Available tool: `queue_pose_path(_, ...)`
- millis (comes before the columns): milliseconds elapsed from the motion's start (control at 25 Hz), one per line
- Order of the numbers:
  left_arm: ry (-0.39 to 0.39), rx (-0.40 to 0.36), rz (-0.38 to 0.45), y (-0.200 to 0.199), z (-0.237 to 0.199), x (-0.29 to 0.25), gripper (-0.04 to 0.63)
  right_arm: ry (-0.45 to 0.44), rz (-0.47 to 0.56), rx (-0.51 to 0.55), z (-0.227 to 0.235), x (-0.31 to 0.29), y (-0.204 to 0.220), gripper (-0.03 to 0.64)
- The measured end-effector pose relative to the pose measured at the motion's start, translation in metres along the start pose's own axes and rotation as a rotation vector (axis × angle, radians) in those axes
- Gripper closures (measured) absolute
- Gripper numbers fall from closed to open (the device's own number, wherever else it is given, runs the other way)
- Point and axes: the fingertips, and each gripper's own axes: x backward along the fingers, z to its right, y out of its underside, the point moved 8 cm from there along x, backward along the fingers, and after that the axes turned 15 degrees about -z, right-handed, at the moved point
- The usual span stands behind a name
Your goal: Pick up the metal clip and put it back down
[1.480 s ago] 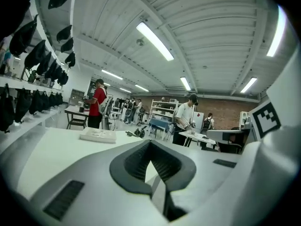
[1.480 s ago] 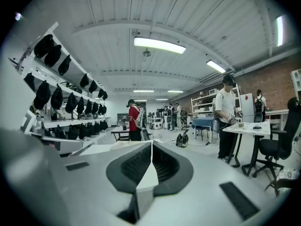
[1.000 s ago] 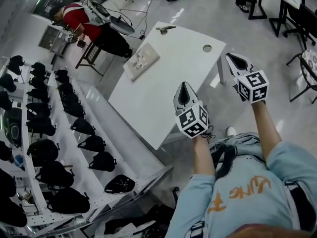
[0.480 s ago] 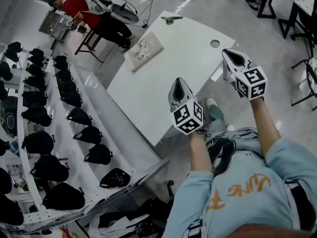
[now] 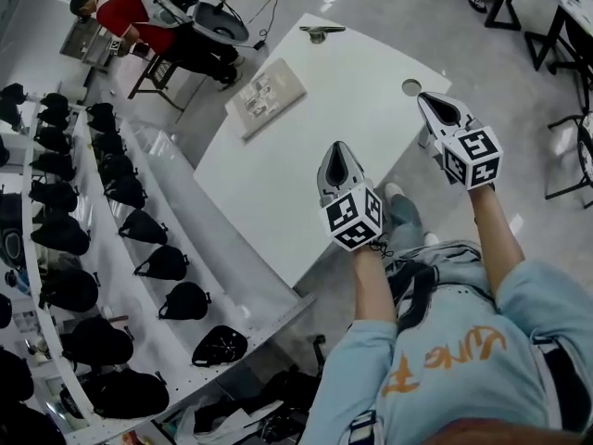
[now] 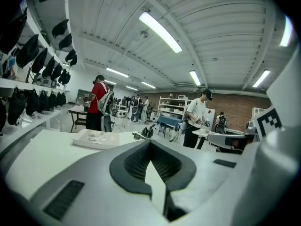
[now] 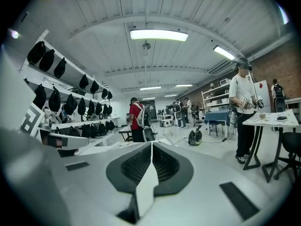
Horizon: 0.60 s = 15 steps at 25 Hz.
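Near one table (image 5: 357, 91), left claw (image 5: 337, 158) and right claw (image 5: 434, 108) both closed, empty, one metal clip (image 5: 320, 32), one booklet (image 5: 267, 95)

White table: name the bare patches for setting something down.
Widest bare patch: the middle and near half of the table, between the booklet, the round hole and the left gripper. The far end is tighter, with the metal clip at its edge.

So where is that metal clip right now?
In the head view, top centre: the metal clip lies at the far corner of the white table, just beyond the booklet.
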Motion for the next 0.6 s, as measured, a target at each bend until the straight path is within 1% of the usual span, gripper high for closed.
queue_pose_path(360, 0.027, 0.000, -0.049, -0.011, -0.004, -0.056, 0.586, -0.028, -0.043, -0.022, 0.011, -0.057, -0.003, 0.586)
queue_pose_path(600, 0.020, 0.023, -0.086, -0.010, -0.018, -0.087, 0.586, -0.059, -0.086, -0.028, 0.010, -0.098, 0.000, 0.586)
